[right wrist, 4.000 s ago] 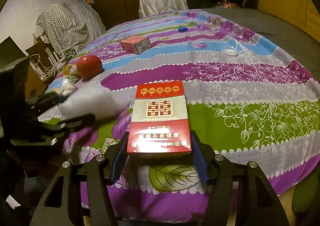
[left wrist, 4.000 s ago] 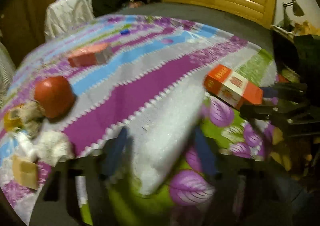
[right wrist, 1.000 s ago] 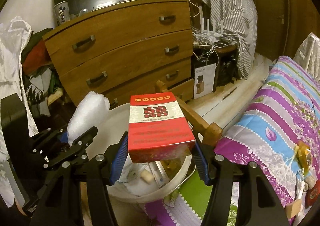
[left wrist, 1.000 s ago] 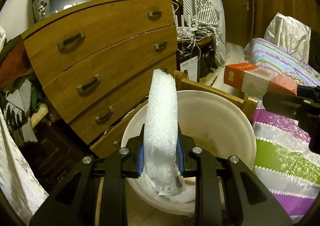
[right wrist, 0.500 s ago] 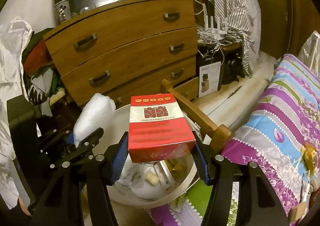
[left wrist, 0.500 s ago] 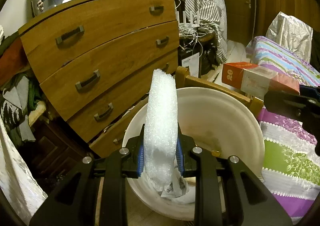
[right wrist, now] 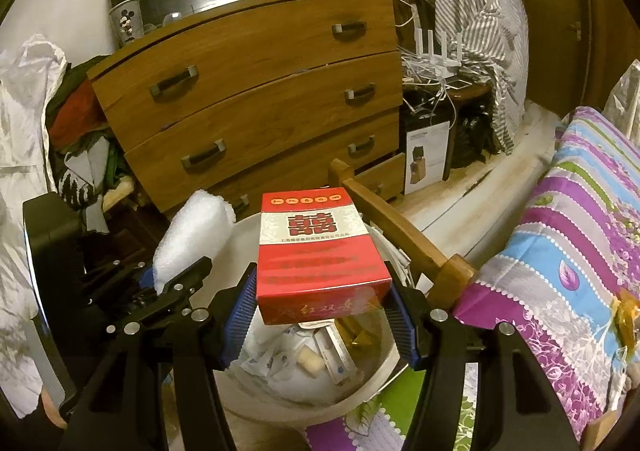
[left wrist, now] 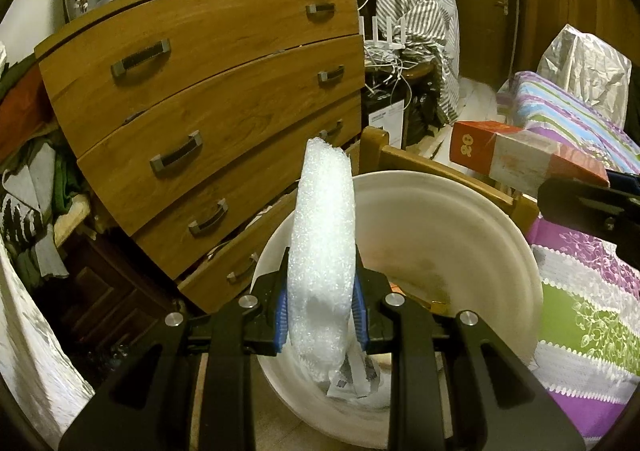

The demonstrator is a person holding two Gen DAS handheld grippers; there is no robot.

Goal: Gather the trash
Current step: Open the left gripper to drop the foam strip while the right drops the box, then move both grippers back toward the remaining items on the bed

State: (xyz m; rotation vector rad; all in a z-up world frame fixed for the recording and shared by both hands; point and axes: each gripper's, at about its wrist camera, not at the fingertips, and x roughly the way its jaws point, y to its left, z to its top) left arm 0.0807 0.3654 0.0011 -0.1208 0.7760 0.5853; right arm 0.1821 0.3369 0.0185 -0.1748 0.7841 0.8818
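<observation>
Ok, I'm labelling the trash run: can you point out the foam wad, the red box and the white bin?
foam wad (left wrist: 322,251): left wrist view, middle of the strip between the pads.
red box (right wrist: 320,251): right wrist view, middle of its top face.
white bin (left wrist: 460,219): left wrist view, bare inner wall.

dresser (right wrist: 256,99) wooden | floor (right wrist: 472,195) pale, perhaps wood | bed (right wrist: 580,235) striped

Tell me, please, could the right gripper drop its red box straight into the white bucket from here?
Probably yes. The right gripper holds the red box over the white bucket, with nothing between them; the left gripper with its white foam sits off to the side.
</observation>
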